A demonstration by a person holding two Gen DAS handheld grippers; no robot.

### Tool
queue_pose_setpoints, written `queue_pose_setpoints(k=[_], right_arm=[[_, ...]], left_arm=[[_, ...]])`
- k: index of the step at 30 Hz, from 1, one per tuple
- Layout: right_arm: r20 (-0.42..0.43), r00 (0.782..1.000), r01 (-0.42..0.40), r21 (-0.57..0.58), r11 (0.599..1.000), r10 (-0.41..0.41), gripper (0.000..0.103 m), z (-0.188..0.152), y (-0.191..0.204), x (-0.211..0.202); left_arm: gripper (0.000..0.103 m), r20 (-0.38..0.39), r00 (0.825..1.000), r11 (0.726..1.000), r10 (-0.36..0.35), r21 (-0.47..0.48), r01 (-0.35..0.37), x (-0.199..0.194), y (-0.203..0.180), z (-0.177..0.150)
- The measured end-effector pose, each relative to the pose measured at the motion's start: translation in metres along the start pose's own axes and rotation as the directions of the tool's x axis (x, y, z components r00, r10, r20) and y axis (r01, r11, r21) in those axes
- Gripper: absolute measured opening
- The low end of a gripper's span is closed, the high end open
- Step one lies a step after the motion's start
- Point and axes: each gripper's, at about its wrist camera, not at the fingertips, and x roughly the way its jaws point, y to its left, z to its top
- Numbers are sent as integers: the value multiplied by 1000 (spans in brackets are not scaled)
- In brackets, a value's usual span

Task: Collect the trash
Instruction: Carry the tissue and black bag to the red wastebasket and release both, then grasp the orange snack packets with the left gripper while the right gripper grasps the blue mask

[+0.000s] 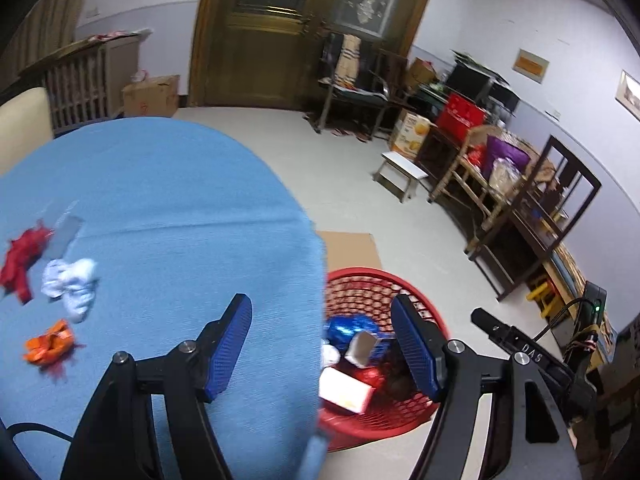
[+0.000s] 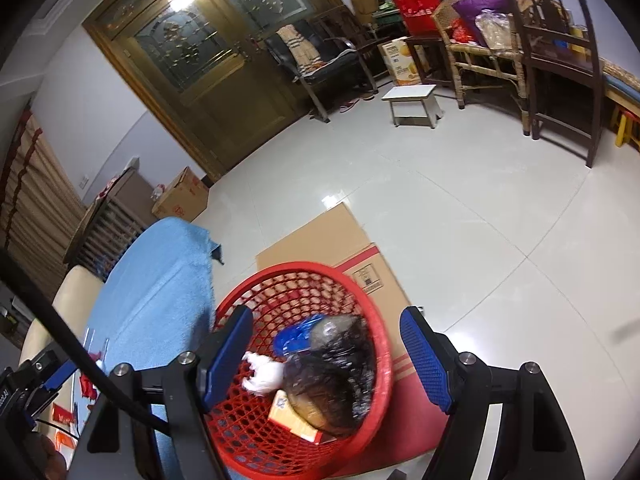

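At nine o'clock on the surface [image 1: 168, 200], tissue [image 1: 72, 284] looks light, soft; pinch its middle. Left gripper [image 1: 320, 344] and right gripper [image 2: 326, 354] open, empty.

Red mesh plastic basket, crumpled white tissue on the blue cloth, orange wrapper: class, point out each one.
Red mesh plastic basket [image 2: 384, 364]: right wrist view, on its far-right rim.
Crumpled white tissue [image 1: 72, 282]: left wrist view, its middle.
Orange wrapper [image 1: 50, 346]: left wrist view, its middle.
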Motion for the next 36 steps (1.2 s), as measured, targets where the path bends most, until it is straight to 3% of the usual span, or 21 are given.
queue_pose_setpoints(k=[10,20,25,31,36], right_arm=[[-47,997,-63,-108,992,58,79,-21,61,11],[-135,984,-145,-255,956,113,79,-62,136,24],[-181,975,-180,-301,937,129,79,-83,162,31],[-204,969,-201,-335,920,138,79,-93,177,33],[-205,967,-218,-367,904,150,79,-97,188,31]], left_arm=[[73,36,989,975,143,-177,-135,-56,90,-46],[73,4,961,894,275,-368,-254,-84,179,-90],[73,-21,951,868,307,-404,-289,-79,197,-86],[73,-25,948,878,317,-372,-303,-50,195,-61],[73,-47,936,868,350,-359,-342,-24,202,-47]])
